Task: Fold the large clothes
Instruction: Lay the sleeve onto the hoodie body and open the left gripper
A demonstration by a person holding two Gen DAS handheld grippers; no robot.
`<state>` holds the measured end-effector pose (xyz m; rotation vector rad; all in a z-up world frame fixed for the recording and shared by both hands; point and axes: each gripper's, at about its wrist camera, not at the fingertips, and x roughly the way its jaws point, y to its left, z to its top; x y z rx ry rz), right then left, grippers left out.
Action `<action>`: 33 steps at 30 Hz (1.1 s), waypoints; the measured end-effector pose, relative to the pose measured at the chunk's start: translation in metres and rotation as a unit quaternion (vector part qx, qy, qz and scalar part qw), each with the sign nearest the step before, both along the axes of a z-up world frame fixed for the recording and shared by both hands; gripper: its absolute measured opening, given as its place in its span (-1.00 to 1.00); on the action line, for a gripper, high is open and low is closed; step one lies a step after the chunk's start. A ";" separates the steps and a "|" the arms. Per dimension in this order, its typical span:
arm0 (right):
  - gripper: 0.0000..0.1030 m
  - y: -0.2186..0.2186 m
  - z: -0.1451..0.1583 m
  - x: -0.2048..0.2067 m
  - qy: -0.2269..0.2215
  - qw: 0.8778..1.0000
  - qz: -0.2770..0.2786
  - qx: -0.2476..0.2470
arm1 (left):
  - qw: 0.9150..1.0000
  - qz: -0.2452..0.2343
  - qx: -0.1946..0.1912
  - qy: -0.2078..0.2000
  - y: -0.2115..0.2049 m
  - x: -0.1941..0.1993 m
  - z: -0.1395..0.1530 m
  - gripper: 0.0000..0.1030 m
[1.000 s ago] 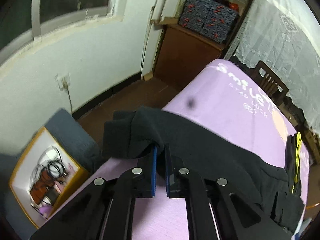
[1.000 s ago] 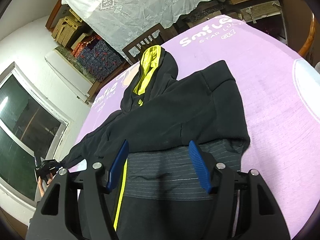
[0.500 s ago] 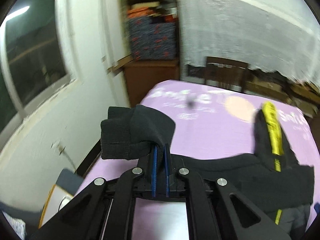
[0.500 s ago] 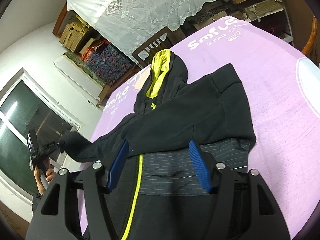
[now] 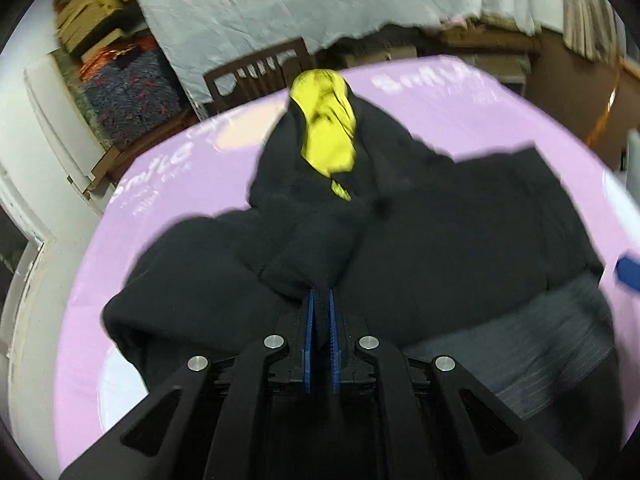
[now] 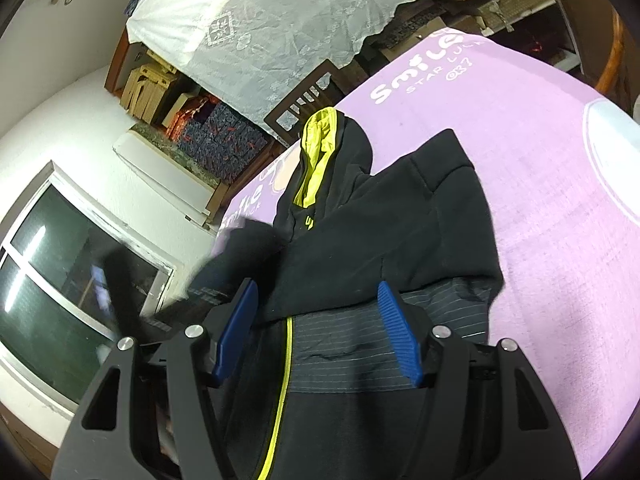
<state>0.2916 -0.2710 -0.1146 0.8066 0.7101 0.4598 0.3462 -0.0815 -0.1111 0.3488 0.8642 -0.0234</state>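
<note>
A black hoodie (image 5: 460, 240) with a yellow-lined hood (image 5: 328, 136) lies spread on the purple table cover (image 5: 500, 112). My left gripper (image 5: 320, 300) pinches the cuff end of its left sleeve (image 5: 312, 256) above the chest; the jaws are starting to open with the cloth still between the pads. In the right wrist view the hoodie (image 6: 400, 232) has its right sleeve folded across the front, and its striped lining shows below. My right gripper (image 6: 317, 285) hangs open over the lower front, holding nothing. The left sleeve (image 6: 240, 248) appears there as a blur.
A dark wooden chair (image 6: 308, 100) stands behind the table's far edge, under a white lace cover (image 6: 280, 20). Shelves with boxes and patterned fabric (image 6: 224, 136) line the back left. A window (image 6: 60, 280) sits at the left. The purple cover (image 6: 552, 168) shows bare on the right.
My left gripper swung the sleeve from off the table's left edge in over the hoodie's chest, rolling as it went. My right gripper stayed almost still and open.
</note>
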 end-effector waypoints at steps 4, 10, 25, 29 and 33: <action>0.21 -0.005 -0.004 0.001 0.008 1.000 -0.005 0.011 | 1.000 -0.011 0.010 -0.014 0.010 -0.016 0.008 0.06; 0.21 0.001 -0.006 0.005 0.012 1.000 0.007 0.007 | 0.996 0.009 0.036 -0.076 0.072 -0.058 0.039 0.50; 0.21 0.114 0.043 0.035 -0.005 0.982 0.105 -0.159 | 0.995 0.093 0.022 -0.015 0.172 0.010 -0.007 0.51; 0.21 0.159 0.052 0.062 -0.005 0.969 0.124 -0.215 | 0.993 0.116 -0.008 -0.018 0.185 0.020 -0.017 0.49; 0.21 0.195 0.049 0.085 -0.006 0.956 0.121 -0.267 | 0.993 0.112 -0.033 -0.010 0.195 0.019 -0.017 0.11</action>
